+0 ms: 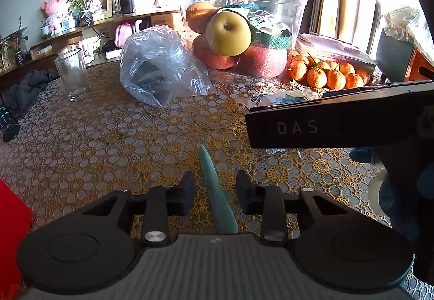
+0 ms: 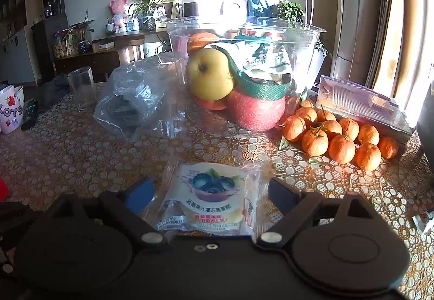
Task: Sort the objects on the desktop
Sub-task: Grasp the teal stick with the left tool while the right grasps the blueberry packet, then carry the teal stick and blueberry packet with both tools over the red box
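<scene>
A pale green tapered stick lies on the lace tablecloth between the fingers of my left gripper, which is open around it without touching. My right gripper is open with a blueberry snack packet lying between its fingers on the table. The right gripper's body shows at the right of the left wrist view. A clear plastic bowl holds a yellow apple, red apples, an orange and snack bags.
A crumpled plastic bag and an empty glass stand left of the bowl. Tangerines lie to the right beside a clear box. A mug and remote sit at the left edge.
</scene>
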The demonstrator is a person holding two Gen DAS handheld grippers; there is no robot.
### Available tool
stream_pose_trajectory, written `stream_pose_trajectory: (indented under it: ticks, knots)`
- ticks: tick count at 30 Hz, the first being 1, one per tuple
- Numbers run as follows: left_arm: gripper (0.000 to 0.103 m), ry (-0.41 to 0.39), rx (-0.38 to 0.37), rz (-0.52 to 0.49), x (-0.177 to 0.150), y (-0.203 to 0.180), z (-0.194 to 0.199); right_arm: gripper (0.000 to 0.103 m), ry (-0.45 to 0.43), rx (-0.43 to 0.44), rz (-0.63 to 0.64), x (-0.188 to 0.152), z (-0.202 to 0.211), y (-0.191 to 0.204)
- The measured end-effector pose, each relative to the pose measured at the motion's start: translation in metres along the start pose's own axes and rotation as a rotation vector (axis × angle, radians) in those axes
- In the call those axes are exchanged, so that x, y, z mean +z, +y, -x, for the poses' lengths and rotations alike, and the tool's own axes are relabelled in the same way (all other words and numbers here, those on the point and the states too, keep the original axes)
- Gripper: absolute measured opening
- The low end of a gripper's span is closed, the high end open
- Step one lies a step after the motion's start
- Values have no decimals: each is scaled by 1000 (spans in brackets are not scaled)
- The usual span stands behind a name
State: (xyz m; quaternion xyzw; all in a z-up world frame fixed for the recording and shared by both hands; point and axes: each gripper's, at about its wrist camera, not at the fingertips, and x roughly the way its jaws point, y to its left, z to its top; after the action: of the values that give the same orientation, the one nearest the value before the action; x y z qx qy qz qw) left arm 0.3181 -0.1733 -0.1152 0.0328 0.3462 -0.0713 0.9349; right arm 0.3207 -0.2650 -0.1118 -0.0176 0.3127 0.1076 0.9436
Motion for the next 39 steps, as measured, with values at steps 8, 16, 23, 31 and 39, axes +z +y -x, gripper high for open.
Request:
stream_pose_trajectory:
  ticks: [8,16,23,31,39]
  knots:
    - [11,4,0,4,3,4,-2,71,-3,16,-19,0,5,-5]
    - [10,6,-24,24,2,7,3,49,-10,15,0,-2,20,-4]
    - [10,10,-29,36,0,10,17,47,-20,11,14,-6,39,0]
    - [10,1,-40,49,-3,11,43,47,-16,19,7,-11,66,5]
    - [10,-12,-51,53,-5,12,72,47,-19,20,3,-13,95,13]
